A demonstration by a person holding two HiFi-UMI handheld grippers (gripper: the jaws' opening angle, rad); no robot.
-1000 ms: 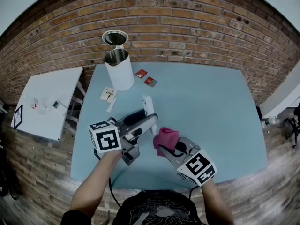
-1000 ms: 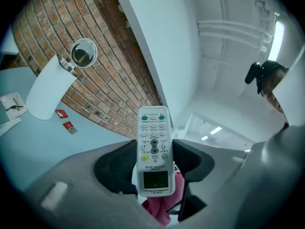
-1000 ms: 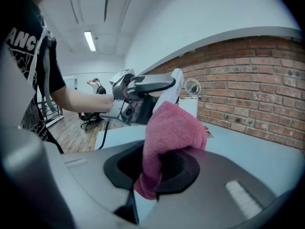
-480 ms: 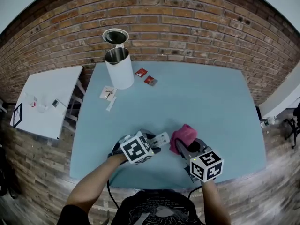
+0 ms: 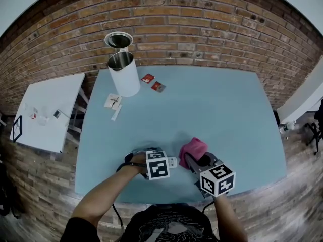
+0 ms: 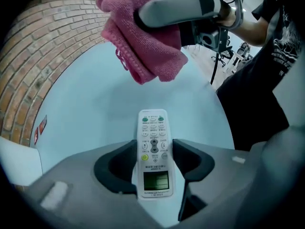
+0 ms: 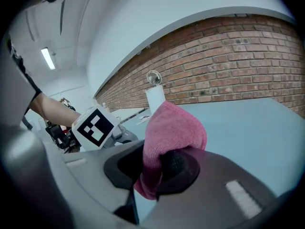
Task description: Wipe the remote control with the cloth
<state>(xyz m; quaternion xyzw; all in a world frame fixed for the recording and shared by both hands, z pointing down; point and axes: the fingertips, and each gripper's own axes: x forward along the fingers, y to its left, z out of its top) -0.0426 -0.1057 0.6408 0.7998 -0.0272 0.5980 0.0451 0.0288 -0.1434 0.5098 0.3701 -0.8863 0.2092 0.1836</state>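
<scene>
A white remote control (image 6: 153,128) with grey buttons and a small screen stands between the jaws of my left gripper (image 6: 153,150), which is shut on its lower half and points down at the blue table (image 5: 217,105). In the head view only the remote's tip (image 5: 173,162) shows beside the left gripper's marker cube (image 5: 157,164). My right gripper (image 7: 155,168) is shut on a pink cloth (image 7: 174,125). The cloth (image 5: 193,148) bunches just right of the remote, apart from it. In the left gripper view the cloth (image 6: 143,42) hangs beyond the remote's top end.
A tall white canister (image 5: 123,73) stands at the table's far left, with a round lid (image 5: 119,40) behind it. Two red packets (image 5: 153,82) and white cards (image 5: 114,102) lie near it. A white side table (image 5: 48,110) stands to the left, a brick wall behind.
My left gripper has rolled and tipped downward with the remote, sinking toward the table and shifting right. The right gripper with the cloth moved a little to the right.
</scene>
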